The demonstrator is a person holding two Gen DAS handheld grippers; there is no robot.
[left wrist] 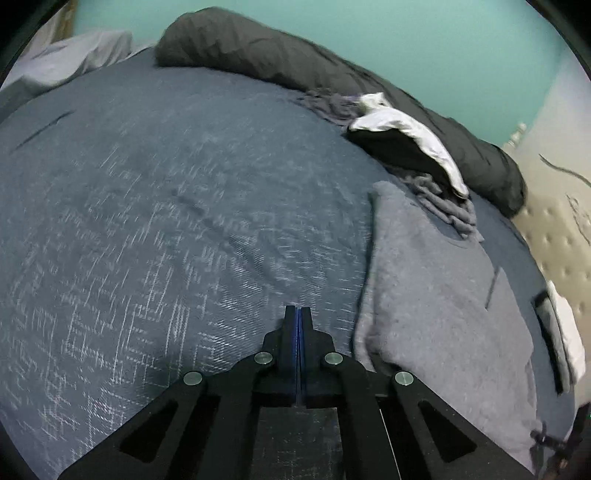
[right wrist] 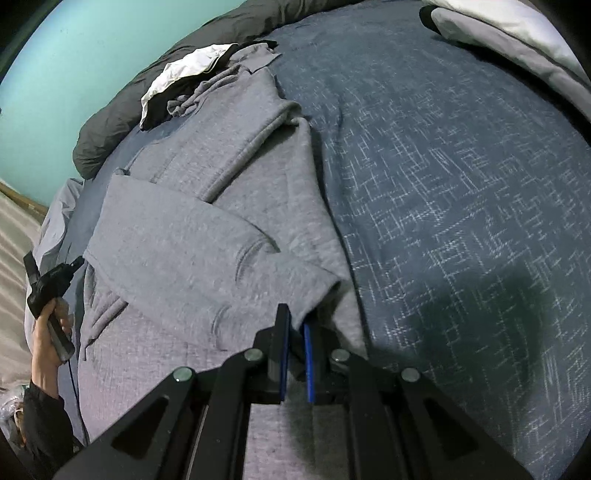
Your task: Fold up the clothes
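Right now left gripper fully closed, blue pads flat together, nothing btwn them, hovering over bare blue patterned bedspread just left of grey sweatshirt. Not touching the garment. Right gripper clamped on grey sweatshirt w/ a narrow gap btwn blue pads, grey fabric pinched in that gap at the near edge of a folded-over flap. Sweatshirt spread flat along one side of the bed, partly folded: one panel lapped diagonally over the body, a long crease running up toward the far end. Beyond it, crumpled grey garment bunched up, and black-and-white garment lying partly on top, against rolled dark grey duvet along the far bed edge. Same pile in left view: black-and-white garment over crumpled grey garment, duvet behind. Light grey pillow at far left corner there; pale pillow top right in right view. Teal wall behind bed. At left edge of right view, person's hand wrapped round handle of the other gripper, dark sleeve below, thin cable hanging down. Beige quilted surface beside the bed in left view.
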